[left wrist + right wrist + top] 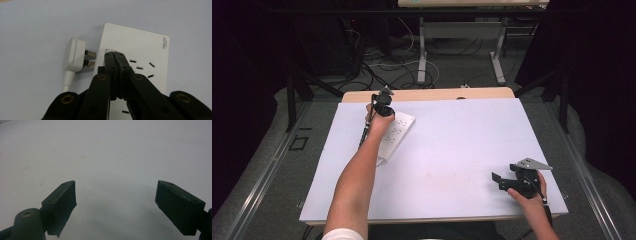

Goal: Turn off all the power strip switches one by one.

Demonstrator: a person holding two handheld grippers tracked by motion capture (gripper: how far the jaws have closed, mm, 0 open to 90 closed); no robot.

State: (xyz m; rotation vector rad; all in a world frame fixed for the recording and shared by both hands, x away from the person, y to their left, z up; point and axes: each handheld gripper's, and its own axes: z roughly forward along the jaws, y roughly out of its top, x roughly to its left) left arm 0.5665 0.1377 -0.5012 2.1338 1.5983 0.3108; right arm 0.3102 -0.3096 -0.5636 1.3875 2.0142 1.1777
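1. We take the job to be the white plug [75, 53] and the power strip [140, 52] at the far left of the table [452, 145]. The plug lies flat just beside the strip's edge, prongs pointing at it but seated in no socket.
2. Our left gripper [115, 55] has its jaws pressed together with nothing between them, the tips resting on or just over the strip's face; we cannot tell whether they touch.
3. To do this step well, we would press down to steady the strip, keeping the tips clear of the socket holes, so it will not slide when the plug goes in.
4. The plug needs lifting by its body, not its cable, with the prongs squared to the slots before any push.
5. Our right gripper [115, 205] hovers near the table's right front, well apart from the strip, jaws spread wide and empty.
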